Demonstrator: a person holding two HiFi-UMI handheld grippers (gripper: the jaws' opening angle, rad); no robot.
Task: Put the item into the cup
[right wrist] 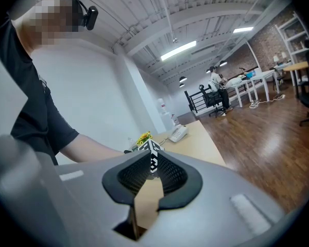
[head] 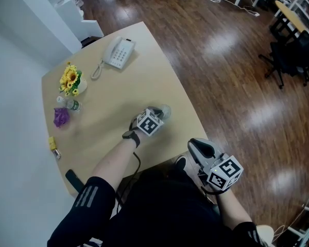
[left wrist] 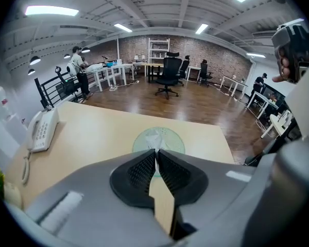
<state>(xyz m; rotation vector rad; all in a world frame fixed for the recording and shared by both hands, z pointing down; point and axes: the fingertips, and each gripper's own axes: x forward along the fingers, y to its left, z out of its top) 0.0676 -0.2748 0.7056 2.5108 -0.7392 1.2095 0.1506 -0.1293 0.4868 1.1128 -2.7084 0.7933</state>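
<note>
A clear cup (head: 165,110) stands on the beige table (head: 144,60), near its right edge. In the left gripper view the cup (left wrist: 172,140) shows as a pale green round with a white crumpled item (left wrist: 155,137) inside it. My left gripper (head: 156,114) is right beside the cup, and its jaws (left wrist: 156,156) are shut just short of the item. Only a thin white sliver shows between the tips. My right gripper (head: 198,144) hangs off the table's near edge, shut and empty (right wrist: 151,161), pointing toward the left gripper's marker cube (right wrist: 152,149).
At the table's far end lies a white telephone (head: 118,52). Along the left edge stand sunflowers (head: 70,81), a small bottle (head: 69,104), a purple thing (head: 61,117) and a yellow thing (head: 52,143). Dark wooden floor (head: 237,86) lies to the right, with office chairs (head: 291,55) farther off.
</note>
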